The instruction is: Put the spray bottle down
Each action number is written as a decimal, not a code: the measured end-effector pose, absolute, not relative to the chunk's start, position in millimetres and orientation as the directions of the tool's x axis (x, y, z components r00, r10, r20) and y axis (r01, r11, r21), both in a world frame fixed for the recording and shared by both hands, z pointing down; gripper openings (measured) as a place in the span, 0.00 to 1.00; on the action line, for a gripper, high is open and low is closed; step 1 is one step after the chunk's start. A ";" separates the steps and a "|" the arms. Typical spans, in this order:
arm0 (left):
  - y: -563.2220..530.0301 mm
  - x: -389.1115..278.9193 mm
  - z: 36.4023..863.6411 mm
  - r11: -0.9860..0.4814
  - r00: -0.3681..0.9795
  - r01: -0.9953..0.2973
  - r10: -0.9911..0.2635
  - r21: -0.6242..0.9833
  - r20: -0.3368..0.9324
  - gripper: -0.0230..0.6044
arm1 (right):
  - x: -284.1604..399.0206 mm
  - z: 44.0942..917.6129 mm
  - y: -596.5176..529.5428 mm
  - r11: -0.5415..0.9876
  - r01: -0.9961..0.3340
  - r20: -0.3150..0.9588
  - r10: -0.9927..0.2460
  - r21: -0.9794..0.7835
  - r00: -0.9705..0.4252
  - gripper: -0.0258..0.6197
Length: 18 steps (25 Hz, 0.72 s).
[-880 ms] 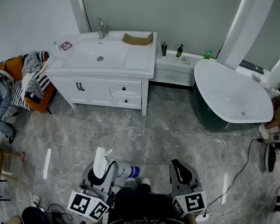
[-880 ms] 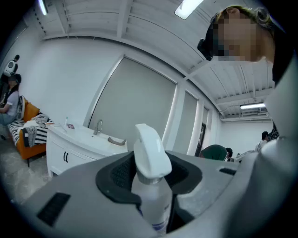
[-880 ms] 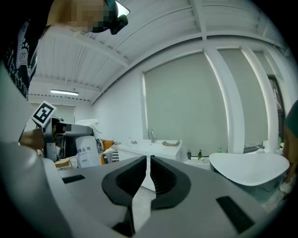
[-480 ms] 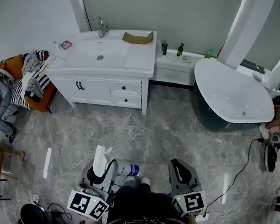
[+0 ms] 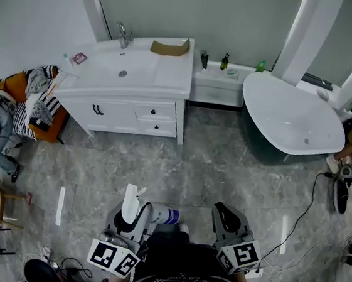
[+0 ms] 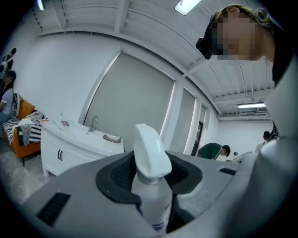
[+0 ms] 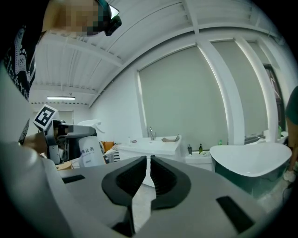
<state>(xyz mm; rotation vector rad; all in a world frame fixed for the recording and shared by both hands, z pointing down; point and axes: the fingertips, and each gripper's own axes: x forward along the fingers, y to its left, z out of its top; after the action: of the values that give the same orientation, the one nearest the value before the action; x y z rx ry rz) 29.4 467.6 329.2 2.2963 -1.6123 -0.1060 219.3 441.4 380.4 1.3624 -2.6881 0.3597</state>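
A white spray bottle lies level across my left gripper, low in the head view and just in front of the person's body. The jaws are shut on its neck and body. In the left gripper view the bottle stands between the jaws with its white trigger head above them. My right gripper hovers to the right, apart from the bottle, its jaws together and holding nothing. The right gripper view shows its pads almost touching, and the bottle far off to the left.
A white vanity with a sink and faucet stands against the far wall. Beside it is a low ledge with small bottles, then a white bathtub. An orange seat piled with clothes is at left. Cables trail on the marble floor at right.
The left gripper with the bottle has edged slightly to the right and forward. The right gripper has stayed where it was.
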 end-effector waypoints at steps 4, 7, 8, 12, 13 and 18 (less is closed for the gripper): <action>450.3 21.3 332.6 -0.308 0.363 -0.898 -0.923 0.315 0.130 0.29 | 213.6 384.1 425.5 0.564 -0.812 0.211 -0.784 -0.148 -0.583 0.10; 428.9 8.5 333.4 -0.320 0.375 -0.892 -0.918 0.320 0.129 0.29 | 201.3 387.7 407.3 0.556 -0.818 0.228 -0.786 -0.147 -0.575 0.10; 420.2 3.7 332.4 -0.328 0.383 -0.890 -0.915 0.317 0.128 0.29 | 195.7 386.9 399.0 0.551 -0.821 0.231 -0.788 -0.145 -0.570 0.10; 384.2 -14.0 322.9 -0.368 0.415 -0.885 -0.902 0.285 0.123 0.29 | 171.7 373.7 362.4 0.534 -0.833 0.220 -0.803 -0.147 -0.554 0.10; 374.6 -18.2 320.3 -0.377 0.421 -0.884 -0.899 0.276 0.123 0.29 | 165.6 369.7 353.4 0.533 -0.834 0.217 -0.805 -0.144 -0.552 0.10; 336.5 -39.5 314.4 -0.404 0.445 -0.877 -0.887 0.259 0.122 0.29 | 142.6 366.6 322.1 0.518 -0.844 0.220 -0.815 -0.137 -0.536 0.10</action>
<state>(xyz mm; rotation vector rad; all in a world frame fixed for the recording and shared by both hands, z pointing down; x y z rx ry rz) -39.5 336.5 314.4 2.4149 -1.5183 -0.0506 142.6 322.1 366.6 1.4414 -2.6239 0.3440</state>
